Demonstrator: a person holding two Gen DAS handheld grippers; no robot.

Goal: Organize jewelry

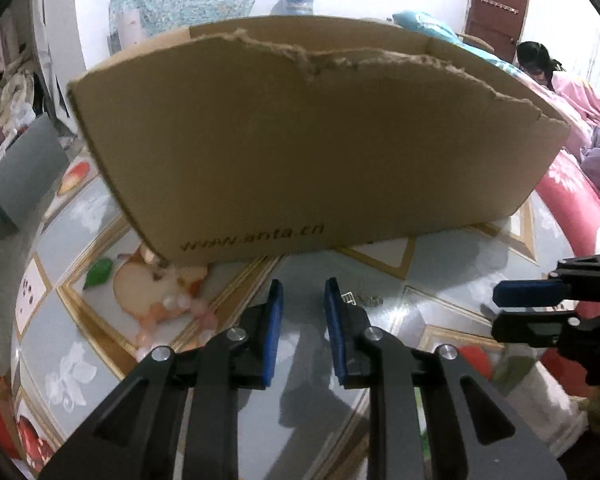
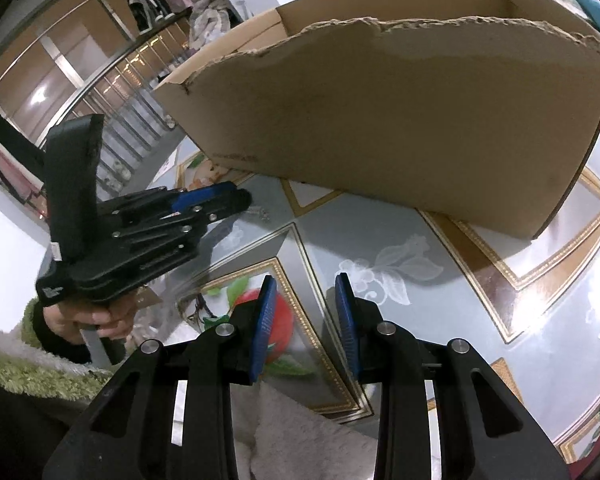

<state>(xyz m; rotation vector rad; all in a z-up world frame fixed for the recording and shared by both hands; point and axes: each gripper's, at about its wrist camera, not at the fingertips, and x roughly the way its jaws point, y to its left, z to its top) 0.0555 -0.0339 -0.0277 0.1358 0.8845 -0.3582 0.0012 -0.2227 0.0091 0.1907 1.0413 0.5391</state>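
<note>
Claws both parted and empty, left claw (image 1: 303, 294), right claw (image 2: 306, 294), pink bead bracelet (image 1: 172, 312) only in left view.

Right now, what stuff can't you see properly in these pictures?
- Inside of the cardboard box: hidden in both views by its tall torn front wall.
- Pink bead string: left wrist view, blurred, one end runs under the box and part sits behind the left claw.
- Small silvery piece: left wrist view, too small and partly behind the claw finger to name.
</note>
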